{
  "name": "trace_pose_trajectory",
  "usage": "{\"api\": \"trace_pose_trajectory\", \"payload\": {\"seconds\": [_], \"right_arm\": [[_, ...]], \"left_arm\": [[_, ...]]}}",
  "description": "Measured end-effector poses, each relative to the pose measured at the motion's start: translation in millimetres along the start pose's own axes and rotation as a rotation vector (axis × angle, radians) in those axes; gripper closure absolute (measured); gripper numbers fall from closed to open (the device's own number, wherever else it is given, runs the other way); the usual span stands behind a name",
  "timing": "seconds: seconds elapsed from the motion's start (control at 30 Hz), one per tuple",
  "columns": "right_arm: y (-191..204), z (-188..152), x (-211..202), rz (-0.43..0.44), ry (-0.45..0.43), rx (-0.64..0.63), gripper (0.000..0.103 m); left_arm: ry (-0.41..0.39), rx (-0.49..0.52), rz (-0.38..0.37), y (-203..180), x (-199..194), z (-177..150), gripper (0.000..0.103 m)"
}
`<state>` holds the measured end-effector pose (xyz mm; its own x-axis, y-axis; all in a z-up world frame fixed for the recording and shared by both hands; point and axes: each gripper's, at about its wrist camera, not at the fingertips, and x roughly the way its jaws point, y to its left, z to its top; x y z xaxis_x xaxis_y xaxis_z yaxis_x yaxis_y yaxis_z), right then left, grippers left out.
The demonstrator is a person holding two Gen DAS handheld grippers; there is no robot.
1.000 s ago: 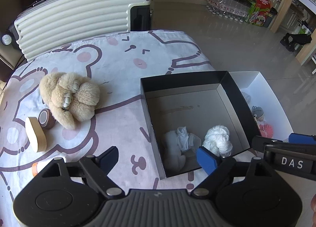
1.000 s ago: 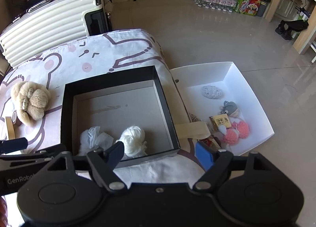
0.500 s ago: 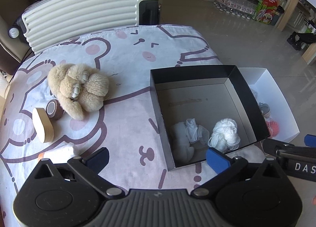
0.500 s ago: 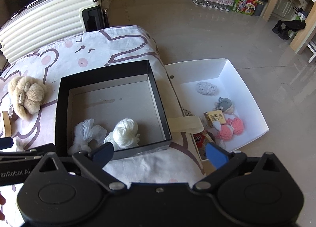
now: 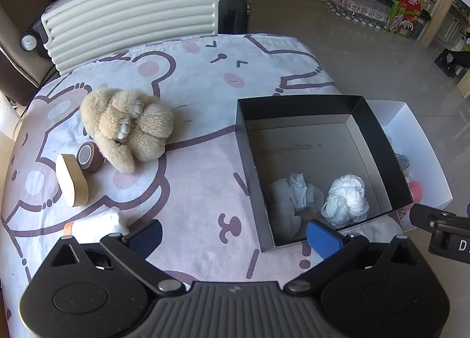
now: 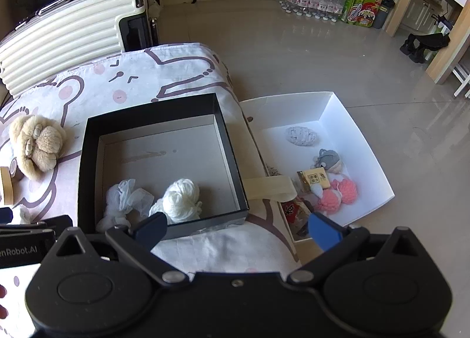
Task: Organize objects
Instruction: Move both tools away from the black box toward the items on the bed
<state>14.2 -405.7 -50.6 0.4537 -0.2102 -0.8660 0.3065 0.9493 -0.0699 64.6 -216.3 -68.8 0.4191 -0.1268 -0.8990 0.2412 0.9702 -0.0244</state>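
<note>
Both sets of jaws have just been opening and now stand spread wide with nothing between them: my left gripper (image 5: 234, 233) hangs over the near edge of the table (image 5: 199, 179), my right gripper (image 6: 238, 228) over the near rim of the black box (image 6: 88, 161). The box sits at the table's right edge. Inside it, against the near wall, lie a white yarn ball (image 6: 180, 198) and a crumpled white mesh cloth (image 6: 126, 200), just beside each other. A tan plush toy (image 5: 129, 126) lies toward the table's left side, touching a brown tape roll (image 5: 88, 157), with a wooden block (image 5: 72, 181) near it. A white tray (image 6: 370, 150) of small items sits lower, beside the table's right edge.
</note>
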Motion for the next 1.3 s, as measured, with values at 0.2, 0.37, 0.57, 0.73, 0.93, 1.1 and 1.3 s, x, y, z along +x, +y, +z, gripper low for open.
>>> {"api": "trace_pose_trajectory", "payload": {"seconds": [0.2, 0.37, 0.57, 0.73, 0.93, 1.1, 1.3], "right_arm": [[-2, 0, 1, -0.014, 0.001, -0.001, 0.000], [-5, -1, 0, -0.017, -0.002, 0.004, 0.000], [-5, -1, 0, -0.020, -0.002, 0.004, 0.000], [-6, -1, -1, -0.020, -0.004, 0.009, 0.000], [1, 0, -1, -0.012, -0.005, 0.004, 0.000], [14, 2, -1, 0.009, -0.008, -0.005, 0.000], [39, 5, -1, 0.043, -0.012, -0.034, 0.000]], "left_arm": [[0.000, -0.007, -0.007, 2, 0, 0, 0.000], [-0.005, -0.011, -0.004, 4, -1, 0, 0.000], [-0.009, -0.012, 0.002, 7, -2, 1, 0.000], [-0.012, -0.022, 0.014, 13, -2, 1, 0.000], [-0.017, -0.039, 0.016, 26, -5, 0, 0.000], [-0.026, -0.056, 0.046, 43, -9, -2, 0.000], [-0.032, -0.090, 0.076, 72, -14, -5, 0.000]]}}
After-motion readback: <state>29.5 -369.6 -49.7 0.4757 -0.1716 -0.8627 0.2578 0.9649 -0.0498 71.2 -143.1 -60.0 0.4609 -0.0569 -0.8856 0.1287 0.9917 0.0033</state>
